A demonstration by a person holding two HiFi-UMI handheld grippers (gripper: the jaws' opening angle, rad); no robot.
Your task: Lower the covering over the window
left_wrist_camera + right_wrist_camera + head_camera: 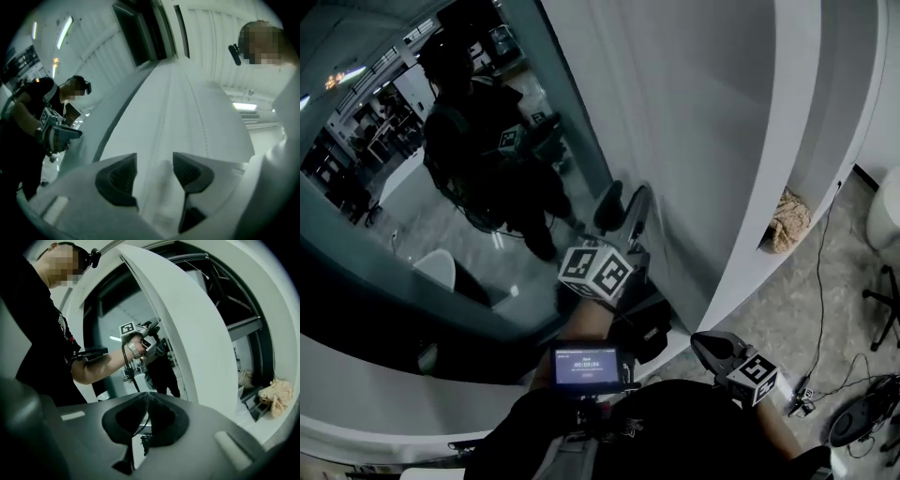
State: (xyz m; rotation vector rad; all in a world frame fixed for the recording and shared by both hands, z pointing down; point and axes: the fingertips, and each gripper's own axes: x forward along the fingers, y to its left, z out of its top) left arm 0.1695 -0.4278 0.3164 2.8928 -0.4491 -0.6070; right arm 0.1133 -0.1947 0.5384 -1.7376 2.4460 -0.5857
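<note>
While your left gripper [625, 208] is up at the window [384, 234], its jaws stand wide apart with nothing gripped. Only the white covering [694, 141] shows behind the gap. The covering hangs over the right part of the window, and its edge runs along the dark glass. The glass left of that edge is uncovered and reflects you. Left gripper tips sit right at that edge; can't tell if they touch it. Your right gripper [712, 347] is low, below and right of the window and well apart from the covering. Its jaws are pressed together with nothing in them. A crumpled beige cloth [787, 220] lies in a recess right of the window, past the covering.
</note>
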